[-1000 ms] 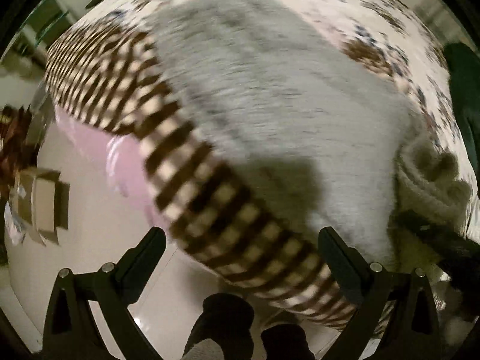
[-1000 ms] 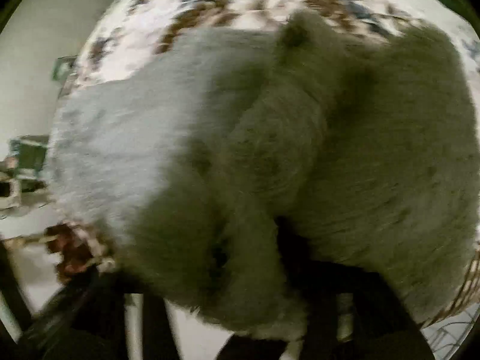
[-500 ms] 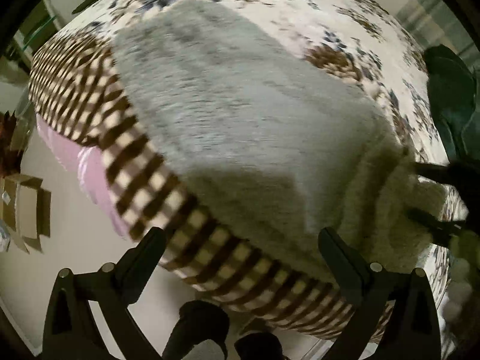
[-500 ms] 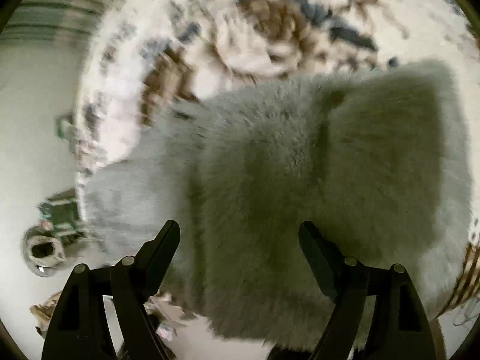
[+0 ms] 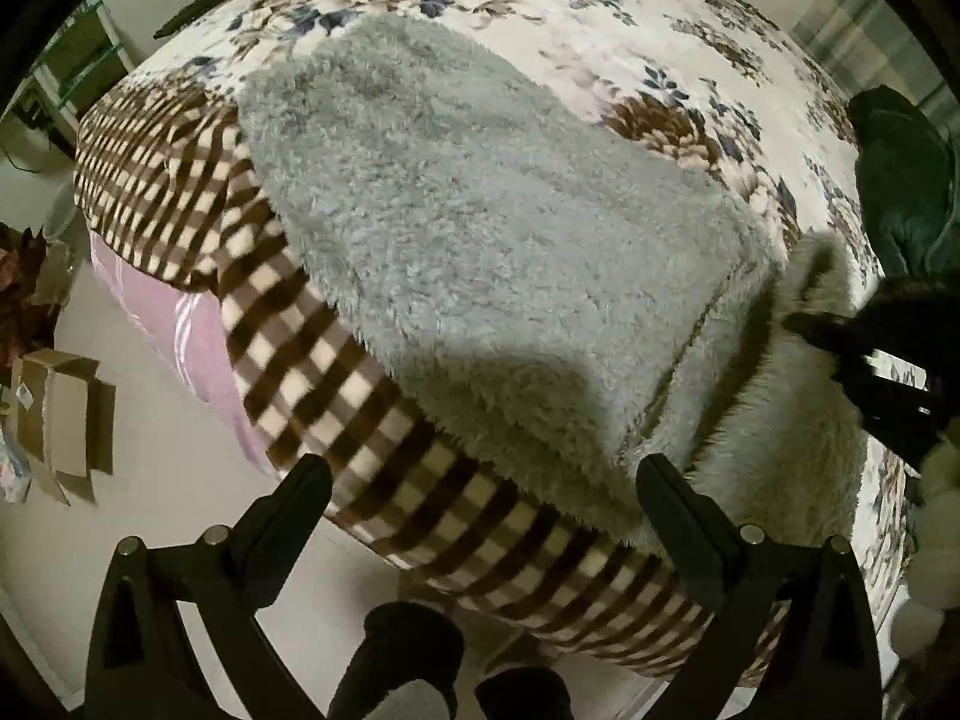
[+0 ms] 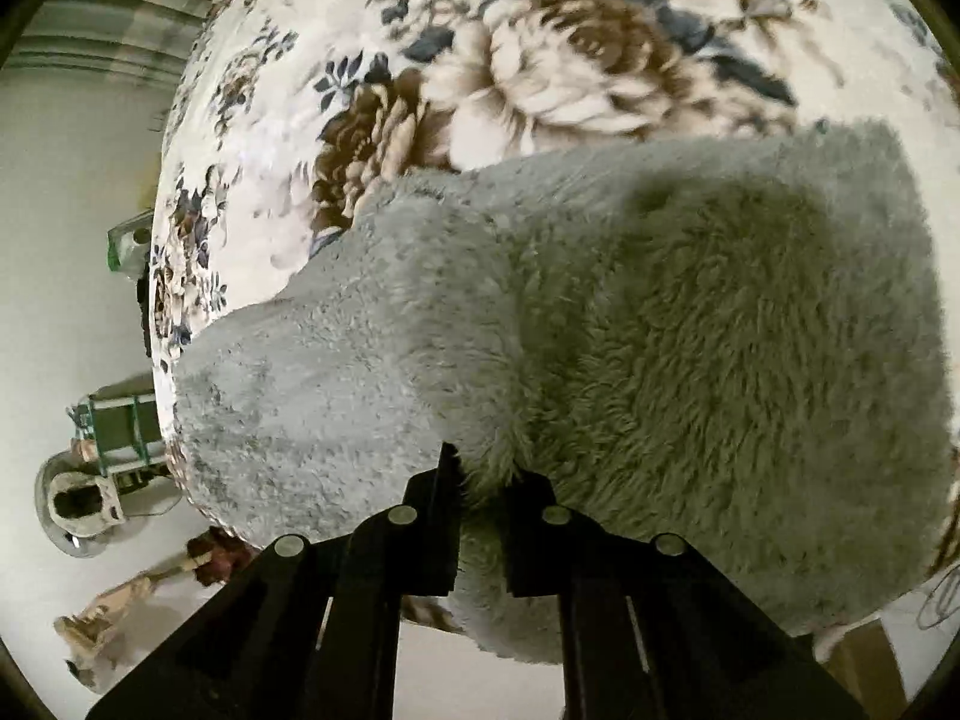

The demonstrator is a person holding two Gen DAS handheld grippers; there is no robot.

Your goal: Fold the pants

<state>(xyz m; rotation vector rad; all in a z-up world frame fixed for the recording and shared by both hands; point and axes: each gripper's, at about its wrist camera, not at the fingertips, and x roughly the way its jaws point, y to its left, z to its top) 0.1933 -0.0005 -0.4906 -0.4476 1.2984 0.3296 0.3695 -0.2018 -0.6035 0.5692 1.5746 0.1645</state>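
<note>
Fluffy grey pants lie folded on a bed, one end hanging toward the checked edge. My left gripper is open and empty, held over the near edge of the pants. My right gripper is shut on a fold of the grey pants at their near edge. It also shows in the left wrist view at the far right, pinching the raised fleece there.
The bed has a floral cover with a brown checked blanket at its edge. A dark green garment lies at the right. Cardboard boxes stand on the floor at the left. My feet are below.
My right gripper was open above the pants half a second ago and has shut on a fold. The left gripper pulled back a little and stayed open.
</note>
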